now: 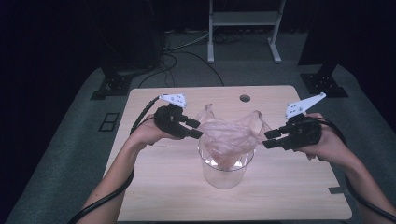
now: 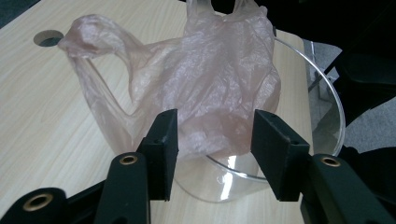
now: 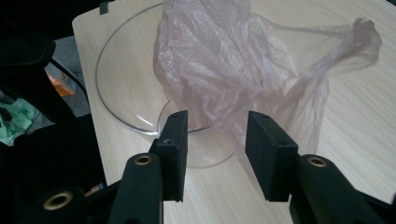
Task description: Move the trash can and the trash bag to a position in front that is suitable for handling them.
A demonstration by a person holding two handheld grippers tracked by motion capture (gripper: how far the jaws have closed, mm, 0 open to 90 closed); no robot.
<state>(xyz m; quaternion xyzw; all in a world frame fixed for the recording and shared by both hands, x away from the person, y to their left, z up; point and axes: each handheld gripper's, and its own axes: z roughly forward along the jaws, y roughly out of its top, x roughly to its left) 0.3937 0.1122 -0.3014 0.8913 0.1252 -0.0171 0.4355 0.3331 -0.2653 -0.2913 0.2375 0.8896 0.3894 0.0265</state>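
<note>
Pale wood is what you are working over: the table [image 1: 154, 196] carries a round cable hole [image 1: 244, 98] near its far edge, well behind the work, and little else around the middle. A metal stand [image 1: 243, 28] and loose cables sit on the grey floor beyond the table, away from your hands.

The thin pink plastic bag [image 1: 231, 135] sits crumpled in the mouth of the clear glass container [image 1: 225, 170], which stands upright near the table's centre. Most of the bag bunches above the rim; its two handle loops stick out sideways, one toward each hand. The film is translucent and heavily wrinkled.

Your left gripper [image 1: 192, 128] hangs just left of the bag with its jaws parted, and in the left gripper view nothing is pinched between the pads [image 2: 164, 140]; the bag lies just past them. Your right gripper [image 1: 272, 138] mirrors it on the other side, jaws likewise apart and holding nothing.

Bare tabletop lies on every side of the container, with the near edge well clear of it.
</note>
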